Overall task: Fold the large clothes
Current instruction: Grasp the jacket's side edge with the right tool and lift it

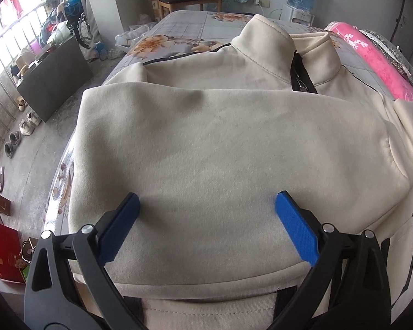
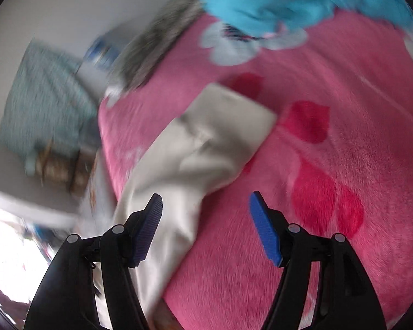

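Nearest the left wrist camera, the left gripper (image 1: 206,206) stands with its blue pads spread wide and nothing between them, poised over the near part of a cream zip jacket (image 1: 220,148) that lies on a floral-covered bed (image 1: 179,27). One sleeve (image 1: 151,104) is already folded across the body, reaching from the left shoulder toward the right, and the stand-up collar (image 1: 264,46) sits at the far end with the dark zip below it. So the first fold looks done; judging by how things lie, the other sleeve and the folding of the body are still to do. In the right wrist view, which is blurred, the right gripper (image 2: 205,214) has its pads moderately apart and grips nothing. The second sleeve (image 2: 206,132) stretches away from the jacket over a pink blanket (image 2: 330,165), its cuff at the far end; the cloth passes beneath and just beside the left-hand pad (image 2: 148,231), while the right-hand pad hangs over bare blanket. Whether that pad touches the fabric cannot be told. A blue printed cloth (image 2: 261,5) lies well beyond the cuff.
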